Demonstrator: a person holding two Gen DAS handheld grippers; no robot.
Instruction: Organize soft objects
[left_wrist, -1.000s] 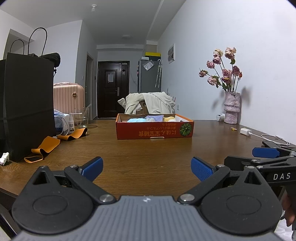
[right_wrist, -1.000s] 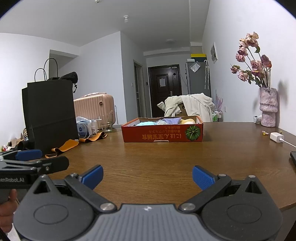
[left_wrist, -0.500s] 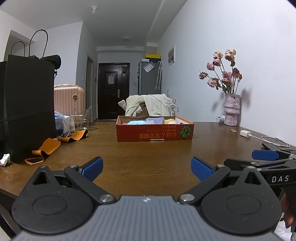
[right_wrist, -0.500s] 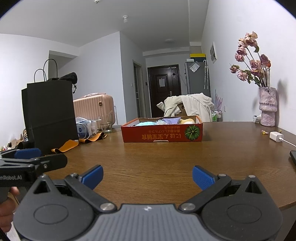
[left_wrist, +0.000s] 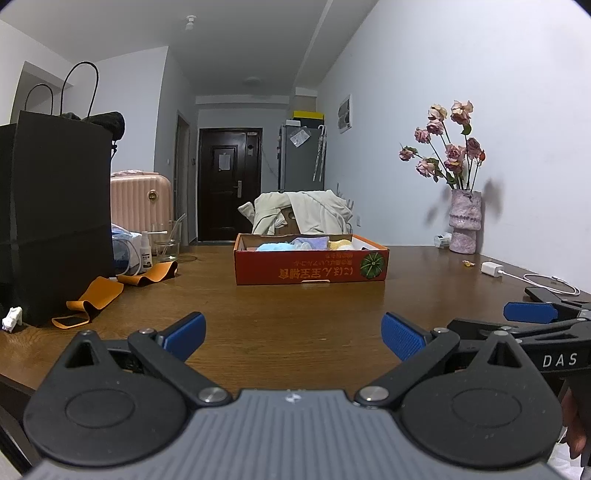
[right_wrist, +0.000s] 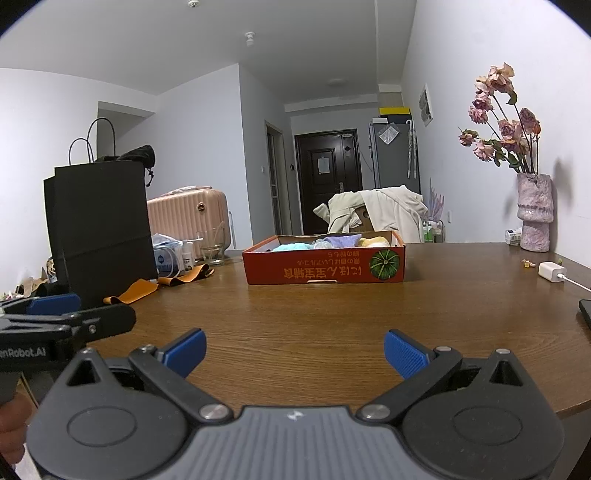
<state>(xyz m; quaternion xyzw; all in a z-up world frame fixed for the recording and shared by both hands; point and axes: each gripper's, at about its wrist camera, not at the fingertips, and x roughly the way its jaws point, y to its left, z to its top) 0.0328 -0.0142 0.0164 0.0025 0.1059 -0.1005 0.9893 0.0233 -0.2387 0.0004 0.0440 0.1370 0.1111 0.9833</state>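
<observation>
An orange cardboard box (left_wrist: 310, 267) (right_wrist: 325, 267) stands mid-table, holding soft items: a light blue one (left_wrist: 275, 246), a purple one (left_wrist: 314, 242) and a yellow one (left_wrist: 341, 244). My left gripper (left_wrist: 293, 336) is open and empty near the table's front edge, well short of the box. My right gripper (right_wrist: 295, 349) is open and empty too, beside the left one. Each gripper shows at the edge of the other's view.
A black paper bag (left_wrist: 55, 236) stands at the left with orange straps (left_wrist: 96, 295), a bottle and a glass (left_wrist: 168, 245) beside it. A vase of flowers (left_wrist: 463, 221), a white charger (left_wrist: 491, 268) with cable and a phone (left_wrist: 546, 294) are at the right.
Both views drifted slightly; the grippers shifted a little but stay open and empty over the table's front edge.
</observation>
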